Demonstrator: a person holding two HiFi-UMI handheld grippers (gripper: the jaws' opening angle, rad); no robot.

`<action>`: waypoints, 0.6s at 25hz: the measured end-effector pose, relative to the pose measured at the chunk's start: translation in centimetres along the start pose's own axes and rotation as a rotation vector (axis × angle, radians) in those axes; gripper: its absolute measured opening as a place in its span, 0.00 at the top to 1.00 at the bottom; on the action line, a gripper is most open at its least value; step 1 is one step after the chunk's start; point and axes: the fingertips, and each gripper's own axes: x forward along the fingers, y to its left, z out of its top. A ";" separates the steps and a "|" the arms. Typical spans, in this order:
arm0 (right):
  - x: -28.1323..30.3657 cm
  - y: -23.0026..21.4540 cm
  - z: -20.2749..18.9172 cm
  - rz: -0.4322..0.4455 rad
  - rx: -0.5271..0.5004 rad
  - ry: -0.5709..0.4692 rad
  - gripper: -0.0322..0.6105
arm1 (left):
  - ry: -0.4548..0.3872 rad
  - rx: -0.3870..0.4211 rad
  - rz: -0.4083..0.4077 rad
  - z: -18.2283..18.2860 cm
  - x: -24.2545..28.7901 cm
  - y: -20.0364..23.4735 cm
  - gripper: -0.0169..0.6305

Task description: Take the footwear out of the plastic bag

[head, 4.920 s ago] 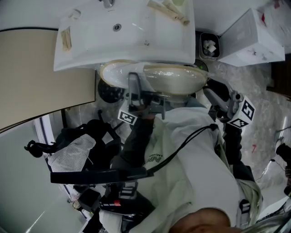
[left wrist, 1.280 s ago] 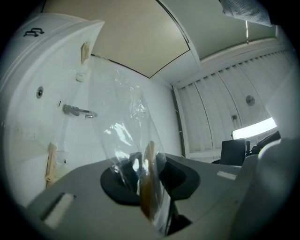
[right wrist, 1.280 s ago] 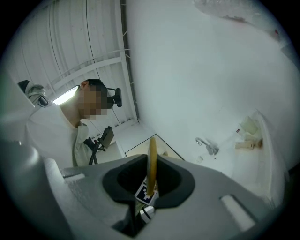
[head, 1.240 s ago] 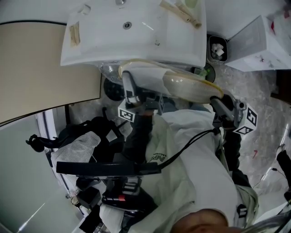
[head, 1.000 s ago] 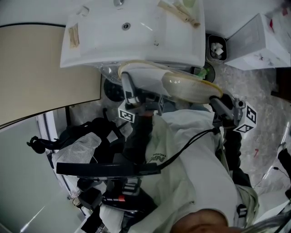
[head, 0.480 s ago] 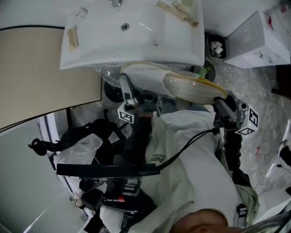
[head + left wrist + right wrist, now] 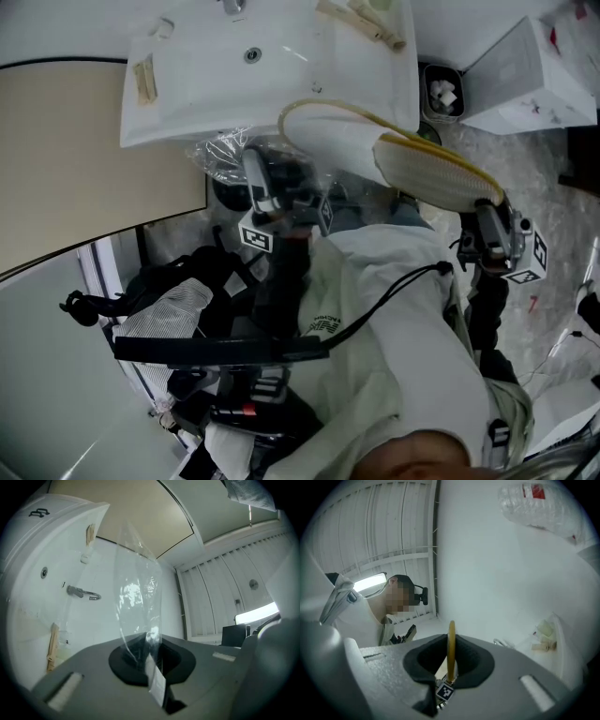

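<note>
A pair of white slippers with yellow trim (image 7: 394,155) hangs in the air below the sink, out of the clear plastic bag (image 7: 225,155). My right gripper (image 7: 485,214) is shut on the slippers' right end; in the right gripper view a thin yellow slipper edge (image 7: 451,644) stands pinched between the jaws of my right gripper (image 7: 451,662). My left gripper (image 7: 255,167) holds the crumpled bag at the left. In the left gripper view the bag (image 7: 138,597) rises from the jaws of my left gripper (image 7: 150,657), which have just been closing on the film.
The white sink (image 7: 272,66) fills the top, with wooden items on its rim and a faucet (image 7: 83,592). A small bin (image 7: 438,94) and a white box (image 7: 534,75) stand at the right. A beige panel (image 7: 94,159) lies left, with black gear (image 7: 187,281) below it.
The right gripper has drawn the slippers up and to the right, clear of the bag. The left gripper stays put with the bag, which now hangs crumpled and empty.
</note>
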 end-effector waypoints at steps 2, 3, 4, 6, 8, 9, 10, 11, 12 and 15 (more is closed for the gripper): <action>-0.3 0.2 1.1 -0.009 -0.029 -0.017 0.89 | -0.001 -0.003 0.004 0.0 0.2 0.2 0.99; -0.6 0.3 1.6 -0.013 -0.043 -0.023 0.89 | -0.002 -0.004 0.006 0.1 0.2 0.3 0.99; -0.8 0.4 2.0 -0.017 -0.056 -0.029 0.89 | -0.002 -0.003 0.007 0.1 0.2 0.4 0.99; -1.4 0.7 2.9 -0.027 -0.080 -0.047 0.89 | -0.003 0.001 0.007 0.4 0.3 0.4 0.99; -2.1 0.8 3.9 -0.041 -0.105 -0.071 0.89 | -0.007 0.005 0.007 0.6 0.4 0.5 0.99; -2.4 0.9 4.5 -0.049 -0.119 -0.083 0.89 | -0.009 0.008 0.008 0.8 0.4 0.6 0.99; -2.7 1.0 5.0 -0.058 -0.132 -0.093 0.89 | -0.010 0.011 0.009 0.9 0.5 0.6 0.99; -2.9 1.1 5.5 -0.065 -0.144 -0.104 0.89 | -0.010 0.014 0.010 1.0 0.5 0.7 0.99; -3.1 1.3 6.0 -0.070 -0.153 -0.115 0.89 | -0.010 0.017 0.011 1.1 0.6 0.7 0.99; -3.3 2.0 7.4 -0.079 -0.186 -0.141 0.89 | -0.007 0.021 0.017 1.2 0.6 0.9 0.99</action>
